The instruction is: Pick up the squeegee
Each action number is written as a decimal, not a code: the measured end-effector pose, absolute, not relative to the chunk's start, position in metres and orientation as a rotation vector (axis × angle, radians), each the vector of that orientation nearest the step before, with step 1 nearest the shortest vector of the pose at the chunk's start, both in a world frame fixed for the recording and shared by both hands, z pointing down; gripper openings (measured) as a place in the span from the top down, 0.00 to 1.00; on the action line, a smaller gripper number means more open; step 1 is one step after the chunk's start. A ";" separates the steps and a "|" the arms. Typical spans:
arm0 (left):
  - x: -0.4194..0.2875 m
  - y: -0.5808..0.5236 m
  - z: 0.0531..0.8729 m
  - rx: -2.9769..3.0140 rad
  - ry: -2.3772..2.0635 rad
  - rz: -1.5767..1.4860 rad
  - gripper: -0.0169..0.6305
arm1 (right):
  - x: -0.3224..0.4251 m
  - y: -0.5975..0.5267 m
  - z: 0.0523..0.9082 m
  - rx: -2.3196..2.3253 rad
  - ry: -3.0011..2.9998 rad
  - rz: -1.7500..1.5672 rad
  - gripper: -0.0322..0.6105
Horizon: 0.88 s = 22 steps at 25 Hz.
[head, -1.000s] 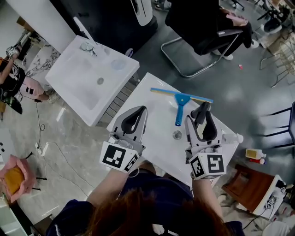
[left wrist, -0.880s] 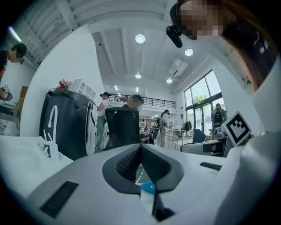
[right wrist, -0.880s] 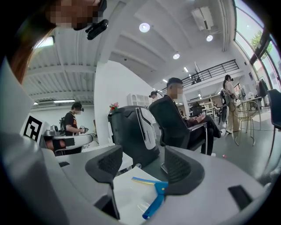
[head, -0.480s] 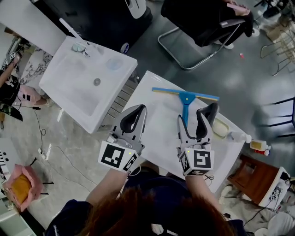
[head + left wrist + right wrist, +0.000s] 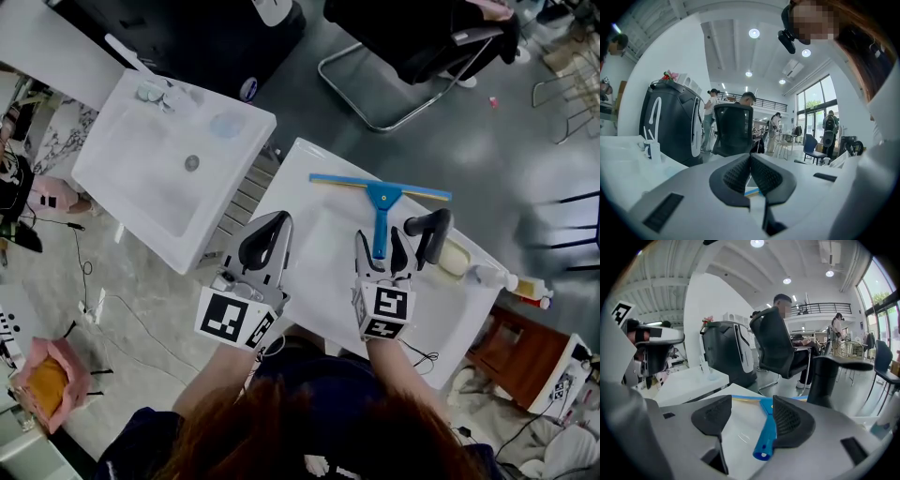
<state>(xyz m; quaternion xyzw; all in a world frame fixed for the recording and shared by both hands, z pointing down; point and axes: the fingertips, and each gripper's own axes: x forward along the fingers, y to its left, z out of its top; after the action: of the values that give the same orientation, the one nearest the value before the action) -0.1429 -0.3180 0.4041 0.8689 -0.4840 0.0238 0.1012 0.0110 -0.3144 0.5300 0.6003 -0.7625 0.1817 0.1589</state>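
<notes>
A blue squeegee (image 5: 380, 217) lies on a white basin top (image 5: 319, 253), blade (image 5: 379, 187) at the far side, handle pointing toward me. My right gripper (image 5: 380, 244) is open, its jaws on either side of the handle's near end without closing on it. In the right gripper view the handle (image 5: 767, 436) runs beside the right pad (image 5: 787, 420) of the gripper (image 5: 750, 414). My left gripper (image 5: 277, 223) hovers over the basin's left edge, shut and empty. In the left gripper view its pads (image 5: 740, 174) meet, and a sliver of the squeegee (image 5: 752, 191) shows below them.
A black faucet (image 5: 427, 232) rises just right of my right gripper. A yellowish soap bar (image 5: 452, 259) and a bottle (image 5: 494, 277) sit at the basin's right end. A second white basin (image 5: 169, 164) stands to the left, a black chair (image 5: 412, 37) beyond.
My right gripper has shifted left, from beside the faucet to over the handle's near end, so the handle lies between its jaws. The left gripper has hardly moved.
</notes>
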 end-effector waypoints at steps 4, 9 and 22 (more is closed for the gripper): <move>-0.148 -0.322 0.406 2.561 -1.428 0.072 0.94 | 0.013 -0.321 0.557 1.726 -2.090 0.557 0.47; -0.154 -0.326 0.411 2.545 -1.432 0.080 0.94 | 0.021 -0.333 0.579 1.736 -2.011 0.541 0.47; -0.165 -0.331 0.420 2.525 -1.444 0.103 0.94 | 0.038 -0.344 0.631 1.717 -1.879 0.693 0.57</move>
<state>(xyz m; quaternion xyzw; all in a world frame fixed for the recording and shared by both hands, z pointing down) -0.1648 -0.3309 0.4199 0.8616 -0.4930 0.0351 0.1153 0.0385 -0.3439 0.6311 0.6304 -0.6897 0.2546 0.2491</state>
